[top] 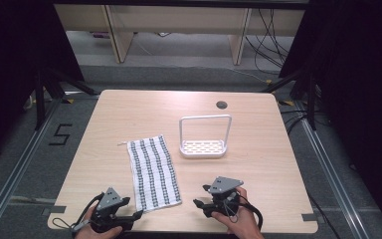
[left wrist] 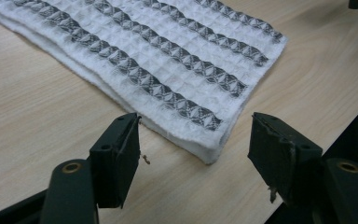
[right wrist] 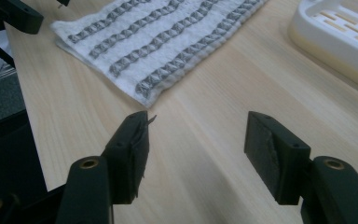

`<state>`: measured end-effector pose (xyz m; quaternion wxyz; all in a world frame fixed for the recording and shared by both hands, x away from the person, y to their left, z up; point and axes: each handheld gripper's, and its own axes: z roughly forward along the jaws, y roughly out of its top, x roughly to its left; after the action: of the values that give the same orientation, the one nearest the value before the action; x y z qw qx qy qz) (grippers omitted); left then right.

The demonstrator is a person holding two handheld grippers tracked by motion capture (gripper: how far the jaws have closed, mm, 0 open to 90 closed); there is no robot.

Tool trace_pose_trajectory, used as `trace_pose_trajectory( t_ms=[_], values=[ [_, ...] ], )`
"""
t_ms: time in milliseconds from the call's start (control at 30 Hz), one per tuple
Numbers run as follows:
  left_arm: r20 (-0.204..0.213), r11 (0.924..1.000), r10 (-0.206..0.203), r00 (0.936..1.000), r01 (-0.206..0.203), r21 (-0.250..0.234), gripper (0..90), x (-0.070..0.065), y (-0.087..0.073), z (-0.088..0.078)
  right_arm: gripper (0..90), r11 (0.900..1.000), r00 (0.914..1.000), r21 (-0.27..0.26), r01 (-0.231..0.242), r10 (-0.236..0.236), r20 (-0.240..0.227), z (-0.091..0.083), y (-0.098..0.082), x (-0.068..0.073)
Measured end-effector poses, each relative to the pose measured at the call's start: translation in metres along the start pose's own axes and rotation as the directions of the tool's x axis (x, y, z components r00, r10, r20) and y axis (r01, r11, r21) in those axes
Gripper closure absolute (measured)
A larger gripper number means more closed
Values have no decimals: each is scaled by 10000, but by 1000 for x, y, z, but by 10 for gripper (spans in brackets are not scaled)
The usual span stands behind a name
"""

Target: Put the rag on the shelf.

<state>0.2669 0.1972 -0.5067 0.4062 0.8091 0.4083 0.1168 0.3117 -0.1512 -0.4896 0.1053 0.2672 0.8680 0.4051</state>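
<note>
White waffle-weave towel with grey stripes laid folded, near centre of pale wooden table, flanked by left gripper and right gripper, jaws spread, nothing pinched, seemingly positioned for near corners. White slotted plastic rack beyond.

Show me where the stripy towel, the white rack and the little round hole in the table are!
stripy towel (top: 153,172), high view, middle of the cloth.
white rack (top: 202,148), high view, its slotted base.
round hole (top: 222,104), high view, its dark centre near the table's far edge.

White slotted rack, wooden table, black grommet
</note>
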Motion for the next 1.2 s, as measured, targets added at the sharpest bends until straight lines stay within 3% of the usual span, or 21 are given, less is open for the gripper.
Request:
trace_pose_trajectory(
  t_ms=[367, 433, 567, 733, 767, 833, 900, 933, 1033, 1067, 1100, 1200],
  values=[
    [40, 9989, 393, 9992, -393, 262, 387, -9, 2, 7, 468, 9994, 9989, 98, 328, -325, -342, 17, 11, 10],
    [44, 9963, 769, 9970, -770, 387, 396, -11, 4, 9, 480, 9988, 9979, 110, 488, -482, -440, 20, 14, 12],
    [-58, 9928, 1100, 9939, -1096, 476, 421, -14, 5, 11, 504, 9973, 9963, 130, 727, -721, -461, 29, 19, 17],
    [-60, 9915, 1213, 9926, -1209, 488, 451, -17, 5, 12, 514, 9956, 9950, 305, 890, -875, -484, 39, 25, 20],
    [-64, 9848, 1553, 9879, -1543, 799, 464, -14, 6, 11, 514, 9949, 9948, 371, 935, -918, -449, 43, 26, 21],
    [-221, 9885, 1385, 9901, -1369, 651, 471, -15, 5, 13, 514, 9943, 9944, 420, 981, -962, -448, 44, 27, 21],
    [-173, 9827, 1662, 9859, -1642, 858, 495, -14, 6, 13, 516, 9941, 9944, 482, 969, -946, -479, 49, 29, 23],
    [-209, 9676, 2186, 9756, -2139, 1343, 500, -11, 7, 11, 516, 9928, 9926, 396, 1126, -1106, -495, 51, 29, 22],
    [-236, 9730, 1991, 9797, -1948, 1235, 511, -12, 6, 14, 517, 9935, 9943, 571, 983, -957, -477, 53, 30, 23],
    [-260, 9676, 2129, 9767, -2071, 1447, 516, -12, 6, 14, 520, 9937, 9944, 535, 984, -962, -427, 55, 30, 23],
    [-405, 9803, 1756, 9836, -1709, 994, 524, -15, 5, 17, 523, 9926, 9938, 637, 1037, -1008, -465, 56, 32, 22],
    [-428, 9821, 1626, 9858, -1575, 1036, 541, -15, 4, 17, 527, 9933, 9942, 578, 1005, -980, -435, 59, 32, 23]
  ],
)
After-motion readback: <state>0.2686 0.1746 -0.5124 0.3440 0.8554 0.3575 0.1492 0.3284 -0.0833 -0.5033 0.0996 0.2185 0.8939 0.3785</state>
